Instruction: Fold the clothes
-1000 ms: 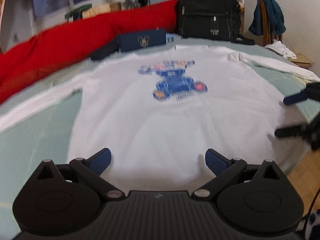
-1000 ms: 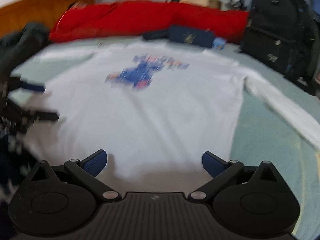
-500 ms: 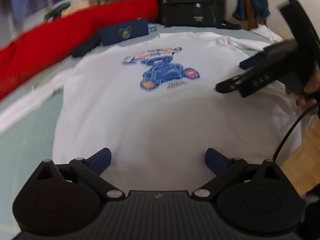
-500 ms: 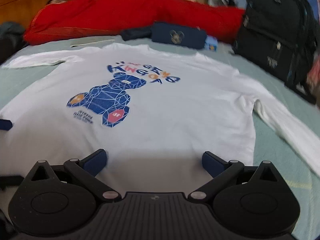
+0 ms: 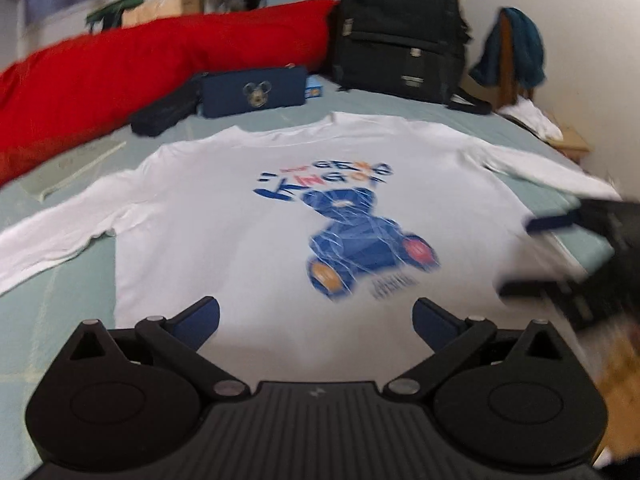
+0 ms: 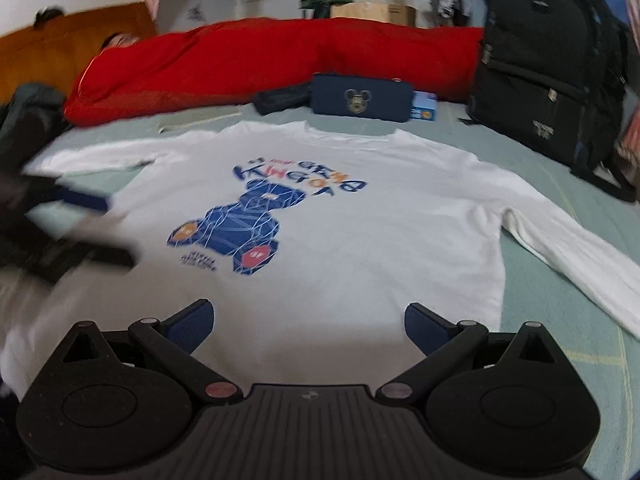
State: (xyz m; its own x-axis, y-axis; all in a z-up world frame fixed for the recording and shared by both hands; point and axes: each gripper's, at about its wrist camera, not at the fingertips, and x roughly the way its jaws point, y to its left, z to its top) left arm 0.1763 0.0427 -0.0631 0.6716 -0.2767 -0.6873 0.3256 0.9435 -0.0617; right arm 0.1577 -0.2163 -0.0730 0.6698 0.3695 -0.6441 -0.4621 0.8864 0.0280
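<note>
A white long-sleeved shirt (image 5: pixel 248 216) with a blue bear print lies flat, face up, on a pale green bed, sleeves spread to both sides; it also shows in the right wrist view (image 6: pixel 360 224). My left gripper (image 5: pixel 316 318) is open and empty above the shirt's hem. My right gripper (image 6: pixel 308 320) is open and empty above the hem too. The right gripper appears blurred at the right edge of the left wrist view (image 5: pixel 560 252), over the shirt's right side. The left gripper appears blurred at the left of the right wrist view (image 6: pixel 80 224).
A red duvet (image 5: pixel 120 68) runs along the far side of the bed. A navy pouch (image 5: pixel 252 92), a black case (image 5: pixel 164 114) and a black backpack (image 5: pixel 396 28) lie beyond the collar. A chair with blue cloth (image 5: pixel 516 52) stands at the right. The bed edge and wood floor (image 5: pixel 616 364) are right.
Both grippers have shifted over the hem: the left view now points more at the shirt's left half, and the right gripper has dropped lower at that view's right edge. Both stay open.
</note>
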